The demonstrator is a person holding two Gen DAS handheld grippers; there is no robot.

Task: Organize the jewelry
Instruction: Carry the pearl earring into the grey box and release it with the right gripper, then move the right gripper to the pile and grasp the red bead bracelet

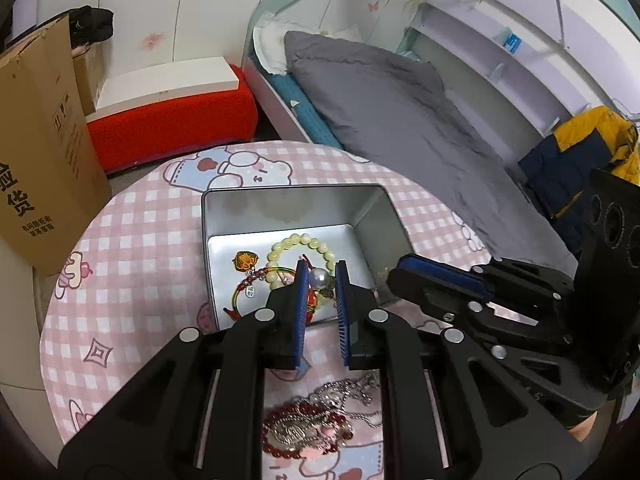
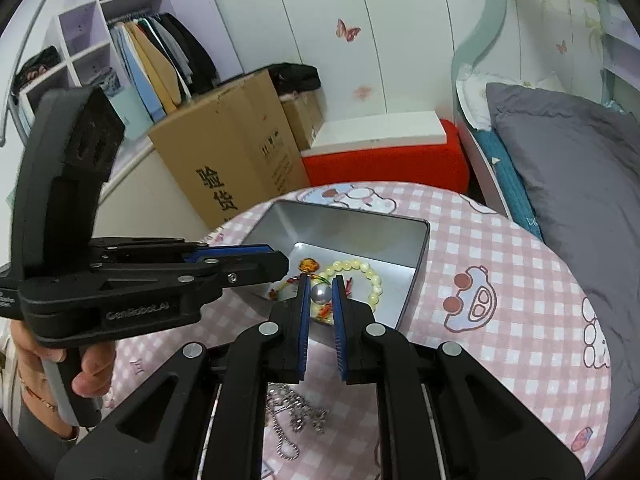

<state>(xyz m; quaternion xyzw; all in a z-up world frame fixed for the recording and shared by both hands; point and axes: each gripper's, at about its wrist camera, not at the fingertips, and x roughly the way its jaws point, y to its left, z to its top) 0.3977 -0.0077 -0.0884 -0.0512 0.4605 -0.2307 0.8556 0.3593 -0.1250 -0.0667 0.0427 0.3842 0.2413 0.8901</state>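
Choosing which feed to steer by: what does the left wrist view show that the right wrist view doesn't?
Left wrist only: red beads in the pile under the left gripper, which grips a white pearl. Right wrist only: the hand holding that gripper, hanging clothes, and the right gripper pinching a grey pearl. Both: the open tin with the cream bracelet inside, and silver chain on the tablecloth.

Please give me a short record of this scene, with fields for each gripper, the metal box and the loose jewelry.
left gripper: fingers shut on pale pearl, over the tin
right gripper: fingers shut on grey pearl, over the tin
tin: open, holds bead bracelet
table: silver chains lie outside the tin
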